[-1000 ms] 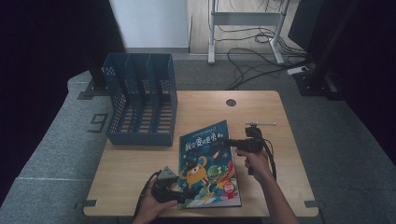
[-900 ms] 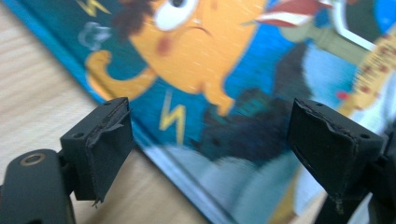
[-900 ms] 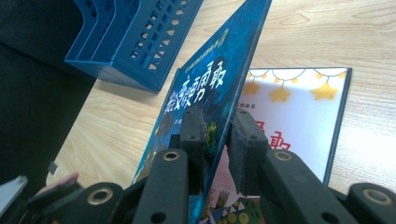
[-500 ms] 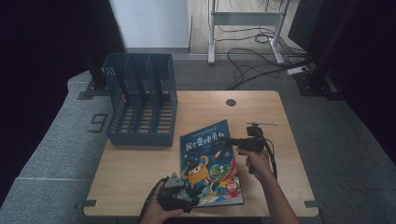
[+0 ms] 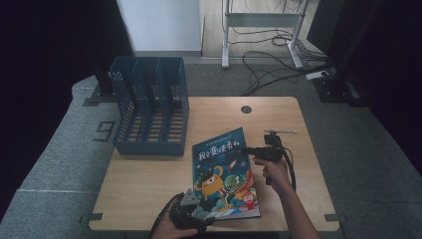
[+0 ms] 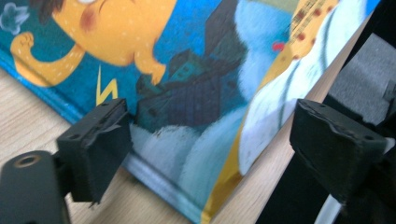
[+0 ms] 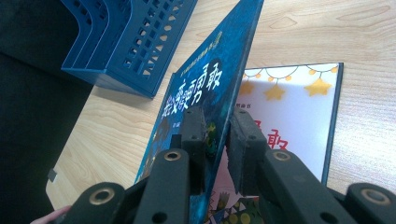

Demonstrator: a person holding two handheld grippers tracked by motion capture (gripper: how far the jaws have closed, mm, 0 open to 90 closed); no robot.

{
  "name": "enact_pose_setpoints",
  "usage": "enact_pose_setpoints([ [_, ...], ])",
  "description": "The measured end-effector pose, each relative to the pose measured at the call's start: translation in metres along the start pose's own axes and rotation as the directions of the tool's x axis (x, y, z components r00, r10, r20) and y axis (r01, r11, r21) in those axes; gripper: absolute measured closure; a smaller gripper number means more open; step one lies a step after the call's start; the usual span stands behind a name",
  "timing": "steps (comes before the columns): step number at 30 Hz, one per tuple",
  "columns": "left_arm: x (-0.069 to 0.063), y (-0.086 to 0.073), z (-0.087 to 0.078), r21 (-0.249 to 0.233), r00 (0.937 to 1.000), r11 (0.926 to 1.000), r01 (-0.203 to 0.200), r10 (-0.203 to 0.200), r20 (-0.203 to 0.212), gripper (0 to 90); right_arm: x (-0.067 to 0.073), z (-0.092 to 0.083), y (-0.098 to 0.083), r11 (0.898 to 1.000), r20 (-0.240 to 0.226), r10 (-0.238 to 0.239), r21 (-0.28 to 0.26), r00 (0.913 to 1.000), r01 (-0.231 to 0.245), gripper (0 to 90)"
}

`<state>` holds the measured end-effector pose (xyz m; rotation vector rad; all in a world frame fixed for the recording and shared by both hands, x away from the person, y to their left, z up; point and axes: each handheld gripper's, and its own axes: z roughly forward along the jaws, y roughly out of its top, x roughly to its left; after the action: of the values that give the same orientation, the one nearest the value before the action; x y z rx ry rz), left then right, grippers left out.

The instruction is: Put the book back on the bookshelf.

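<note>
Right gripper view: right gripper (image 7: 215, 135) pinches front cover (image 7: 210, 88) of book (image 5: 225, 174), jaws nearly together on cover edge, lifting it off first page (image 7: 299, 107), likely to open book. Left gripper (image 6: 210, 140) wide open, jaws straddle near corner, pads not pressing; probably ready to steady it. Book lies on table (image 5: 149, 184), near front edge, just in front of blue file rack (image 5: 149, 107). Cover blue, glossy, orange cartoon monster, white lettering.

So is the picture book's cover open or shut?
Open: the right claw pinches the front cover lifted off the title page.
</note>
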<state>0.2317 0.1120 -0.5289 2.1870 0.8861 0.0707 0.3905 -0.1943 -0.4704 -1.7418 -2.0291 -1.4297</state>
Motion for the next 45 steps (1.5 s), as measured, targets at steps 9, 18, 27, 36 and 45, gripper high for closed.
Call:
enact_pose_setpoints([
  [9,0.009,0.005,0.007,0.005,0.9997,0.9998,0.019,-0.019,0.017,9.2,-0.004,-0.001,0.003,1.0,-0.005,0.02,-0.018,0.9998,-0.02,77.9],
  [18,0.021,0.018,0.018,-0.001,0.9987,0.9992,0.039,-0.039,0.034,8.1,-0.011,-0.008,0.014,0.998,0.024,0.033,-0.048,0.9992,-0.032,78.3],
  [27,0.012,0.016,0.02,0.02,0.9997,0.9995,-0.023,0.023,-0.01,11.0,-0.011,-0.008,0.017,0.998,0.022,0.029,-0.049,0.9993,-0.028,78.1],
  [36,0.015,0.017,0.02,0.018,0.9999,0.9997,-0.014,0.014,-0.001,11.1,0.002,-0.009,0.024,0.999,0.027,-0.015,-0.043,0.9995,0.016,77.9],
  [45,0.02,0.018,0.019,0.014,0.9995,0.9999,-0.004,0.004,0.03,12.4,0.022,-0.007,0.036,0.995,0.055,-0.097,-0.011,0.9938,0.098,76.3],
])
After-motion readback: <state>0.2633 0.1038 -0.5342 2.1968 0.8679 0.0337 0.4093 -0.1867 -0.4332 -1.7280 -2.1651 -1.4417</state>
